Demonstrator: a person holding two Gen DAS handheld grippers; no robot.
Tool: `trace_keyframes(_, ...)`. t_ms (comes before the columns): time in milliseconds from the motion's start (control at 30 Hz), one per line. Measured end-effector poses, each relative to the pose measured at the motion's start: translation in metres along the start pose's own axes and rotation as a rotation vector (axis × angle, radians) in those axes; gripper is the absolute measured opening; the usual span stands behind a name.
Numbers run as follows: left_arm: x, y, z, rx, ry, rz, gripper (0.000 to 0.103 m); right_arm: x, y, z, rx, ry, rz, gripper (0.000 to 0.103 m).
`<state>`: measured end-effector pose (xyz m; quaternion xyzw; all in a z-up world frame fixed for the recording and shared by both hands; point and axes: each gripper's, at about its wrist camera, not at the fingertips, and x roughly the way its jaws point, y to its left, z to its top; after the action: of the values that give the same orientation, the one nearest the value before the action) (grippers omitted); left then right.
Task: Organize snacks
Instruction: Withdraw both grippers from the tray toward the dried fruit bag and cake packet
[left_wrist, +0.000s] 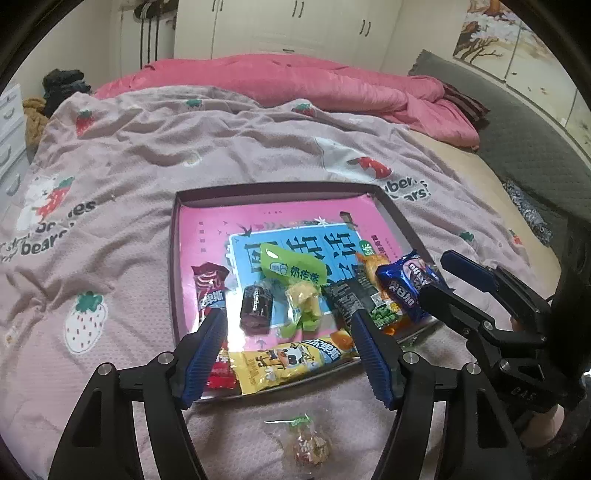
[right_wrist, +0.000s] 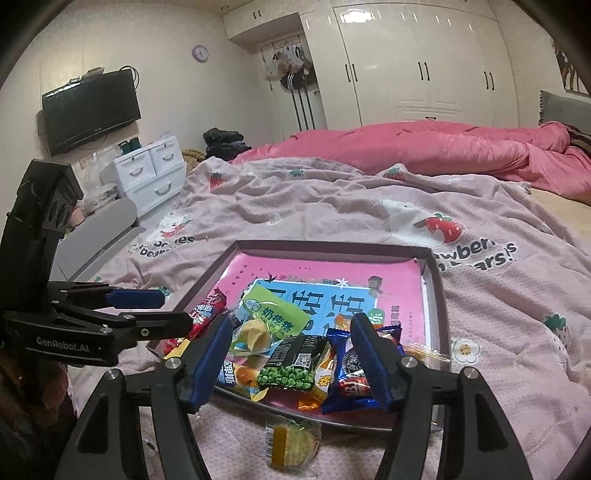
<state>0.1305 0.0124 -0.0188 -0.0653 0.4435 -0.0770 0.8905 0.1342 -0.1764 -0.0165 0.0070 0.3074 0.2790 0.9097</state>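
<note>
A shallow dark-rimmed tray (left_wrist: 177, 258) with a pink liner lies on the bed, and several wrapped snacks sit at its near end. Among them are a green packet (left_wrist: 291, 267), a dark brown candy (left_wrist: 256, 308), a yellow candy (left_wrist: 304, 301), a black pea packet (right_wrist: 291, 363), a blue packet (left_wrist: 404, 284) and a long yellow bar (left_wrist: 291, 360). My left gripper (left_wrist: 289, 315) hovers open above these snacks, gripping nothing. My right gripper (right_wrist: 292, 320) is open too, over the tray's near right corner, pads touching nothing. One clear-wrapped candy (left_wrist: 306, 446) lies on the bedspread before the tray.
The tray rests on a pink strawberry-print bedspread (left_wrist: 129, 166) with a rumpled pink duvet (left_wrist: 295, 81) behind it. A yellow wrapped candy (right_wrist: 291, 443) lies just outside the tray's near rim. White drawers (right_wrist: 155, 173) and a wall television (right_wrist: 90, 110) stand left of the bed.
</note>
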Motion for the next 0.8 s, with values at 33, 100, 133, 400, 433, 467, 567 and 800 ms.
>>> trace_keyframes(33,-0.003,0.001,0.0,0.0,-0.004,0.004,0.072,-0.002,0.0,0.0,-0.001,-0.003,-0.003,0.068)
trace_keyframes(100,-0.009,0.003,0.001,-0.004,-0.015,0.012,0.073,-0.008,-0.001,0.0,0.003,-0.013,-0.012,0.068)
trace_keyframes(133,-0.012,0.003,0.001,-0.006,-0.02,0.014,0.073,-0.01,-0.001,0.0,0.006,-0.016,-0.014,0.068)
trace_keyframes(400,-0.033,0.009,-0.002,-0.014,-0.051,0.041,0.075,-0.021,0.0,-0.002,0.011,-0.028,-0.026,0.072)
trace_keyframes(433,-0.035,0.008,-0.003,-0.011,-0.052,0.044,0.075,-0.022,0.001,-0.002,0.009,-0.028,-0.027,0.072)
trace_keyframes(467,-0.036,0.008,-0.005,-0.007,-0.052,0.046,0.075,-0.023,0.002,-0.003,0.008,-0.028,-0.028,0.072)
trace_keyframes(567,-0.041,0.006,-0.008,0.005,-0.052,0.052,0.075,-0.026,0.004,-0.004,0.004,-0.026,-0.03,0.072)
trace_keyframes(800,-0.046,0.012,-0.02,-0.011,-0.026,0.05,0.076,-0.034,0.009,-0.013,-0.005,-0.01,-0.044,0.074)
